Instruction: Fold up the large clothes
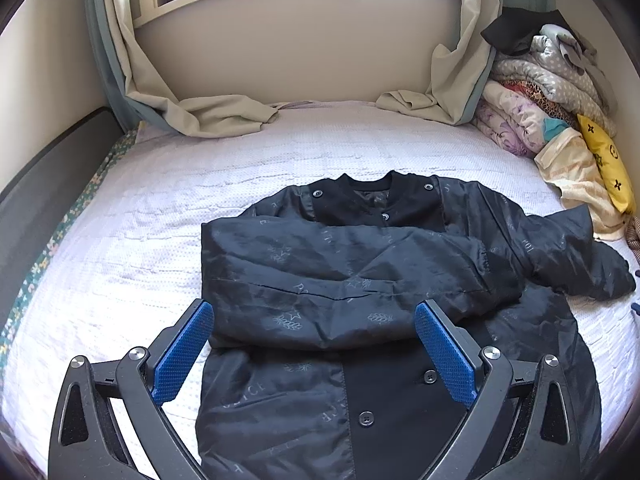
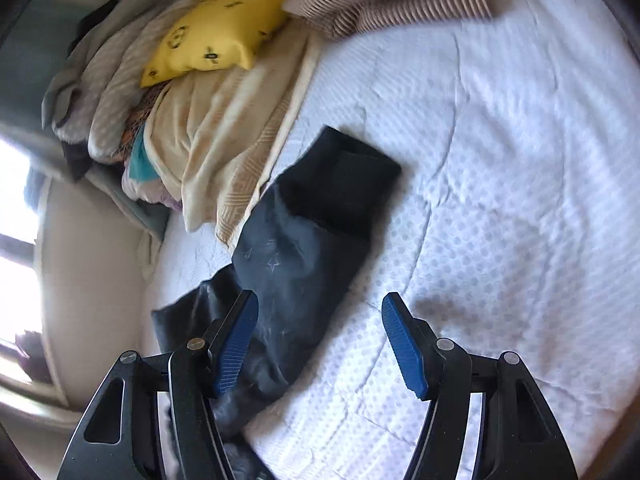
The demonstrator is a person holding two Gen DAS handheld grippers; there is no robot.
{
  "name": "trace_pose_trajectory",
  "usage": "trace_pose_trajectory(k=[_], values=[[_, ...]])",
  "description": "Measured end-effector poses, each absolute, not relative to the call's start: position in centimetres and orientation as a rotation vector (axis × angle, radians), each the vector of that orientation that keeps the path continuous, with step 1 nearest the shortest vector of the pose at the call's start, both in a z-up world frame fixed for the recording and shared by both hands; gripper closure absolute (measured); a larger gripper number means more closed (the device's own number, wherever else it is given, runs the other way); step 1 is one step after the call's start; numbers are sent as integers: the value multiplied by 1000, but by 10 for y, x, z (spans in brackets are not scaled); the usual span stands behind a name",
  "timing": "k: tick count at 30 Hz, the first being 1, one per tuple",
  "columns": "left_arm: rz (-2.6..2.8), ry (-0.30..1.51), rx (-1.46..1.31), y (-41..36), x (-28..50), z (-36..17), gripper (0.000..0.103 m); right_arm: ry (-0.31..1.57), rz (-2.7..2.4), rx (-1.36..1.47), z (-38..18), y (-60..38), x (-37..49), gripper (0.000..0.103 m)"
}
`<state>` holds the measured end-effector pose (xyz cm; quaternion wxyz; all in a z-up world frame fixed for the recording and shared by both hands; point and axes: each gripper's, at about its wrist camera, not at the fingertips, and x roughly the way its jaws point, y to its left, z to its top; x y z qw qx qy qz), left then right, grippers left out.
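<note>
Black padded button-front jacket (image 1: 360,280) spread on white quilted bed (image 1: 140,220); folded blanket pile (image 1: 540,100), yellow pillow (image 1: 608,160) beside outstretched sleeve (image 2: 320,208). Left tongs (image 1: 314,344), right tongs (image 2: 320,332) wide, empty.

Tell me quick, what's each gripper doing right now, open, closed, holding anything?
Left gripper: open, empty, above the jacket.
Right gripper: open, holding nothing, jaws over the sleeve.

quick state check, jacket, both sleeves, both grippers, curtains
jacket: flat on bed, buttoned
one sleeve: folded across chest
other sleeve: spread out sideways, unfolded
left gripper: jaws open, empty
right gripper: jaws open, nothing gripped
curtains: drawn apart
</note>
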<state>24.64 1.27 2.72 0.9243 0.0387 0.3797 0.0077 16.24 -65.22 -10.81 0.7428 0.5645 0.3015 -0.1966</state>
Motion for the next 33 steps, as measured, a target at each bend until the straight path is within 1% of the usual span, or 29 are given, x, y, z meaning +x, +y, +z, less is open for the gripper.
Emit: trace_pose_trajectory(k=[5, 9, 16, 17, 18, 19, 20, 22, 25, 27, 30, 33], values=[[25, 793, 63, 12, 251, 24, 1, 617, -387, 1241, -122, -650, 177, 40], [26, 795, 62, 11, 253, 22, 1, 560, -397, 1308, -139, -649, 182, 40], [28, 811, 63, 10, 257, 17, 1, 558, -400, 1200, -137, -646, 205, 41], [26, 813, 65, 10, 257, 17, 1, 561, -403, 1188, -136, -646, 207, 44], [27, 814, 68, 10, 258, 16, 1, 570, -408, 1174, -135, -646, 209, 56], [31, 814, 71, 10, 258, 16, 1, 585, -411, 1155, -134, -647, 211, 74], [32, 815, 72, 11, 258, 16, 1, 602, -407, 1139, -133, -647, 213, 82], [33, 813, 69, 13, 257, 17, 1, 602, -417, 1107, -125, -645, 211, 91], [36, 809, 55, 17, 257, 19, 1, 601, -439, 976, -94, -634, 214, 94], [38, 805, 41, 21, 256, 22, 1, 597, -460, 818, -61, -615, 217, 94], [41, 797, 21, 26, 253, 27, 1, 547, -451, 571, -6, -569, 218, 94], [45, 788, 1, 32, 250, 32, 1, 476, -391, 393, 37, -516, 215, 94]])
